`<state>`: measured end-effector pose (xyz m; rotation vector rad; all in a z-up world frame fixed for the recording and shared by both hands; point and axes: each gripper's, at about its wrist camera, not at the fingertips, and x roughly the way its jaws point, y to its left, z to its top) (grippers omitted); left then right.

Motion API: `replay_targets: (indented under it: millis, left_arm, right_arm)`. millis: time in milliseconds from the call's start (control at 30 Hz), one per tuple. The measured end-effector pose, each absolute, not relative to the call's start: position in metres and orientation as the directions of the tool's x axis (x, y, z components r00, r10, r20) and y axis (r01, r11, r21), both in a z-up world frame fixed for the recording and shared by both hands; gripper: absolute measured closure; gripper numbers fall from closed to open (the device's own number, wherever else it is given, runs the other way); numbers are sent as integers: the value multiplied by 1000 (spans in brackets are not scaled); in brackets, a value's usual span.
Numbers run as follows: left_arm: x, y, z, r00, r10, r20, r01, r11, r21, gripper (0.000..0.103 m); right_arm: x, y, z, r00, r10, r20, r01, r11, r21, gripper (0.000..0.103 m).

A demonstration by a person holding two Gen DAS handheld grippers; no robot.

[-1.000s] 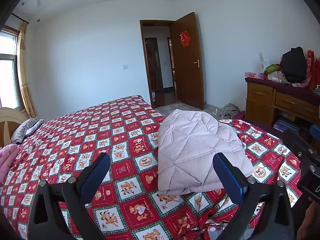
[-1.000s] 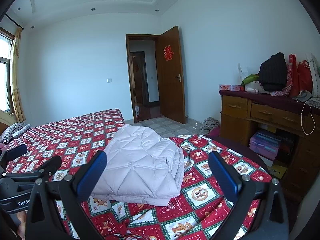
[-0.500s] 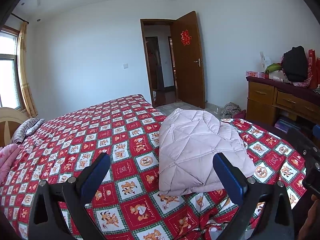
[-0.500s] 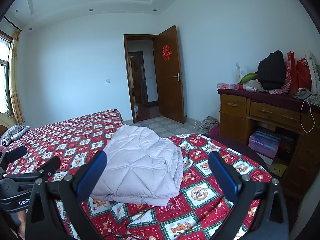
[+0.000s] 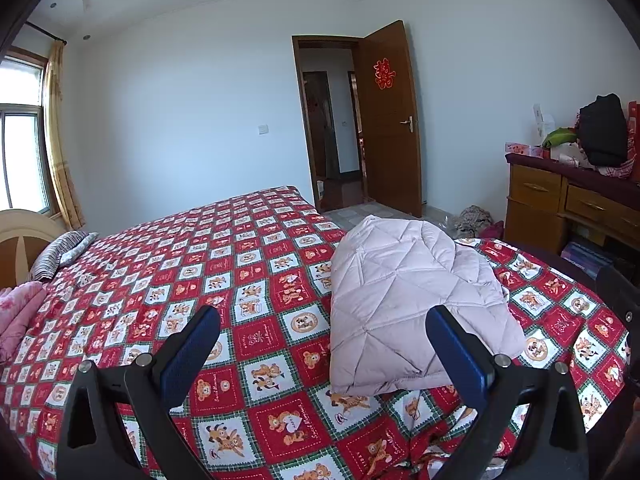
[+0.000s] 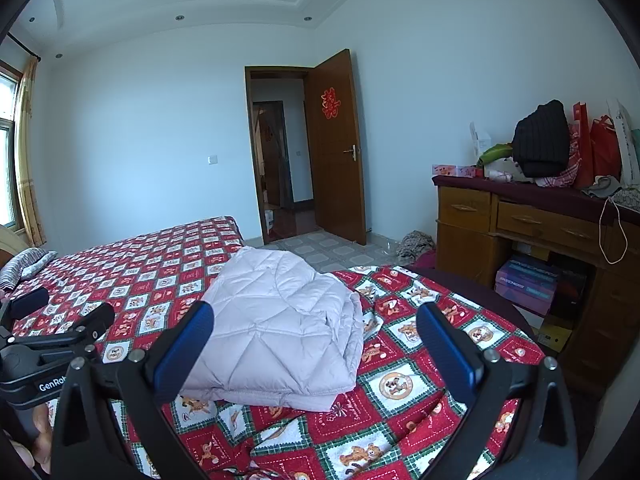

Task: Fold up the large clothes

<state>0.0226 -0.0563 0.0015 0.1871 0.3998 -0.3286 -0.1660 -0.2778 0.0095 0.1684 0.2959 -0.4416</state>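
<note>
Pale pink quilted jacket (image 5: 404, 300), folded into a thick bundle, on the near right part of the red bear-print bedspread (image 5: 192, 264). Left gripper (image 5: 322, 354) spread wide and empty, above the near bed edge. Right gripper (image 6: 314, 344) likewise agape, nothing held. Wooden dresser (image 6: 520, 220) far right.

Folded jacket (image 6: 276, 332) on bed (image 6: 400, 412), fingers (image 6: 448, 348) apart

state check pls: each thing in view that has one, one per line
left tongs: open, empty
right tongs: open, empty
quilted jacket: folded, lying on the bed
bedspread: spread, rumpled at the near edge
door: open
dresser drawers: shut
</note>
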Motion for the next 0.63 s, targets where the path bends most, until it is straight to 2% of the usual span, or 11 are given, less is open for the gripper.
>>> replay_targets:
  millis: [400,633]
  left_arm:
    - [23,-59,0,888,-259,-379,335,930,148,1]
    - [37,-52,-3,845,-308,-438,377,923,78,1]
  right_arm:
    - [-165,-277,8,860,-396,-322,446,890,96,0]
    - [-162,-279,4,855,-399,-332,449,889,88,0]
